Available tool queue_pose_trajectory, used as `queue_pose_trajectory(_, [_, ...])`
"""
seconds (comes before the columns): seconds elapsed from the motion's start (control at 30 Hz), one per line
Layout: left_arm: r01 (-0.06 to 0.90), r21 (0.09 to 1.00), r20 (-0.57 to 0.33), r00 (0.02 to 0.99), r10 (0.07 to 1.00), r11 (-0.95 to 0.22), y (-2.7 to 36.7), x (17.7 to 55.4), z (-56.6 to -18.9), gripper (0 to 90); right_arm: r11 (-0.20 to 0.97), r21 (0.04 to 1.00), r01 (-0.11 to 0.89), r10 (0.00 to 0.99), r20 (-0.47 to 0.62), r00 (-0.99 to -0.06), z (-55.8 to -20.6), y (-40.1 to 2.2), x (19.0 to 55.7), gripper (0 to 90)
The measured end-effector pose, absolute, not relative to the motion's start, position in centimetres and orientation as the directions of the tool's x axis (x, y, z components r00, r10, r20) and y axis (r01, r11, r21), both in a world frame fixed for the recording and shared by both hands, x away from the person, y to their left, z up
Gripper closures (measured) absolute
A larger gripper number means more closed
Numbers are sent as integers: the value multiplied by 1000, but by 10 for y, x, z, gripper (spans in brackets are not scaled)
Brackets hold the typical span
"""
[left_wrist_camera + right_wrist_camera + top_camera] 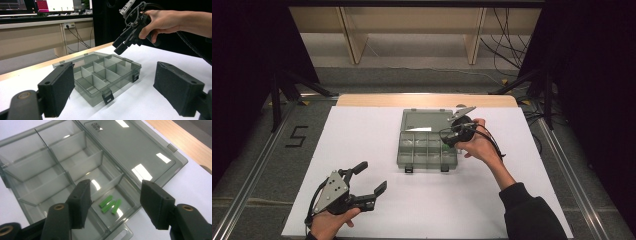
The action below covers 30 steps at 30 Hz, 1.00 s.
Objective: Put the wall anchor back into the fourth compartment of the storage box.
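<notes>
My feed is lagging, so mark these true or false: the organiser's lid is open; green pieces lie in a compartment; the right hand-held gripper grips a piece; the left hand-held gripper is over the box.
1. The grey translucent plastic organiser box has its lid open: true.
2. Three small green sticks lie in one compartment: true.
3. The right hand-held gripper grips a stick: false; its jaws stand open above them.
4. The left hand-held gripper is over the box: false; it sits apart, open, over the white table.

A grey compartment box [427, 145] is seen open on the white table [362, 140], lid laid flat behind. The right gripper [451, 136] is held over its right edge; the left gripper [371, 177] is held apart, jaws spread.
</notes>
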<state>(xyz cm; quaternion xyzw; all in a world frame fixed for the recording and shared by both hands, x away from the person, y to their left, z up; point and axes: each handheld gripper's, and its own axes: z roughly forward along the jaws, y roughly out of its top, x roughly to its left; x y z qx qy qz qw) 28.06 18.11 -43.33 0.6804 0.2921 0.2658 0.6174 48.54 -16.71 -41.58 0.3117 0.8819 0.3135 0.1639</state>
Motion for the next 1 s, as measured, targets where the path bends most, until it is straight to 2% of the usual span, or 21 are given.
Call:
queue_pose_trajectory(0.07, [68,995,3,688,725,-68,181,281,-433,162,605,658,449,657,-94,-748,-414,-167,483,370])
queue_pose_trajectory(0.3, [67,995,2,686,727,-67,181,280,-433,162,577,693,432,669,-97,-737,-405,-168,474,343])
queue_pose_trajectory(0.63, [62,996,7,688,726,-69,182,281,-433,162,544,741,394,656,-84,-750,-384,-176,451,327])
queue_pose_trajectory(1.0, [63,996,7,688,726,-70,182,281,-433,162,517,777,360,641,-73,-764,-377,-178,424,314])
